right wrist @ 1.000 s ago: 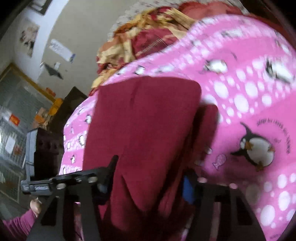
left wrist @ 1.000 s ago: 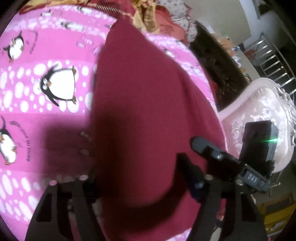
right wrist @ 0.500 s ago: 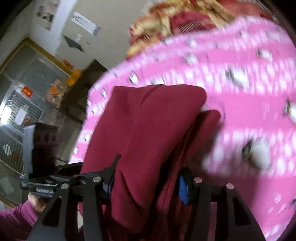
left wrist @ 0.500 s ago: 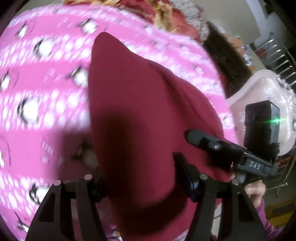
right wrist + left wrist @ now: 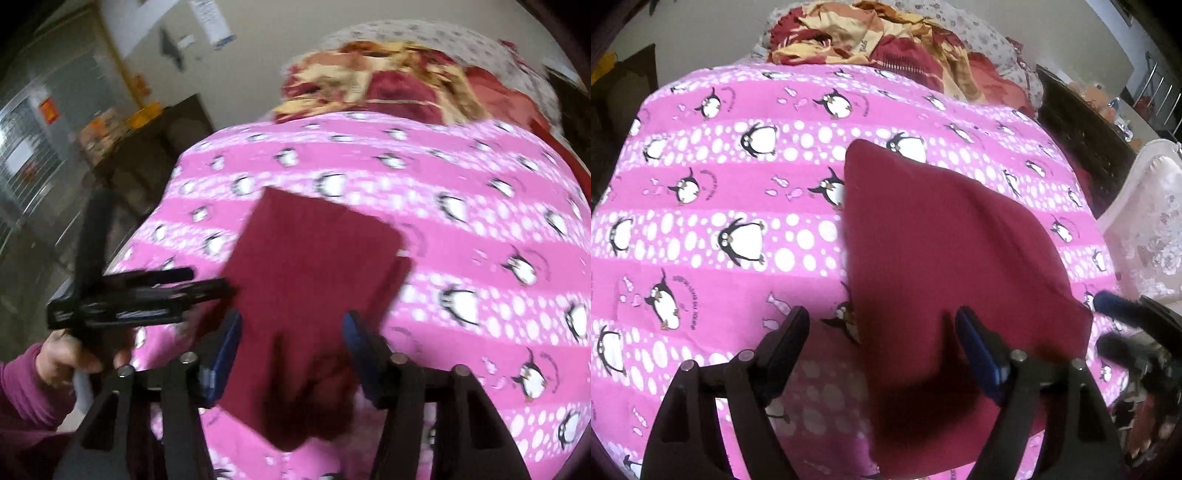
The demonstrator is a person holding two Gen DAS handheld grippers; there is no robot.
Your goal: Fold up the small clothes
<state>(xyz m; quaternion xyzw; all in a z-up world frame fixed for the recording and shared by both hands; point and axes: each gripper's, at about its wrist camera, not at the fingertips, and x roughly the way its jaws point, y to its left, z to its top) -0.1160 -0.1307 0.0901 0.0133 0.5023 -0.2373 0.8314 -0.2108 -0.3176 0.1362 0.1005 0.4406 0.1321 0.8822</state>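
So both grippers are up above the bed with their jaws spread wide and nothing pinched in either one. The left gripper [image 5: 882, 332] looks down along its two black fingers at the maroon garment [image 5: 945, 266], which lies folded flat on the pink penguin bedsheet [image 5: 720, 192]; its left finger sits over bare sheet and its right finger, the one with the blue pad, sits over the cloth, and I can't tell if it actually touches. The right gripper [image 5: 291, 336] is angled down the same way, its blue-padded fingers [image 5: 227, 347] straddling the near end of the maroon garment [image 5: 314, 266], cloth showing between them but not clamped. From the right wrist view the garment reads as a rough rectangle with a second layer peeking out along its right edge, sitting toward the left side of the pink penguin bedsheet [image 5: 480, 229]. You can also see the person's left hand [image 5: 70, 354] in a purple sleeve wrapped around the left gripper's handle, off the bed edge at the left, a bit blurred. A crumpled red and yellow blanket [image 5: 886, 40] is bunched at the far end of the bed, well apart from the garment. A white ornate chair [image 5: 1145, 221] stands beside the bed on the right.
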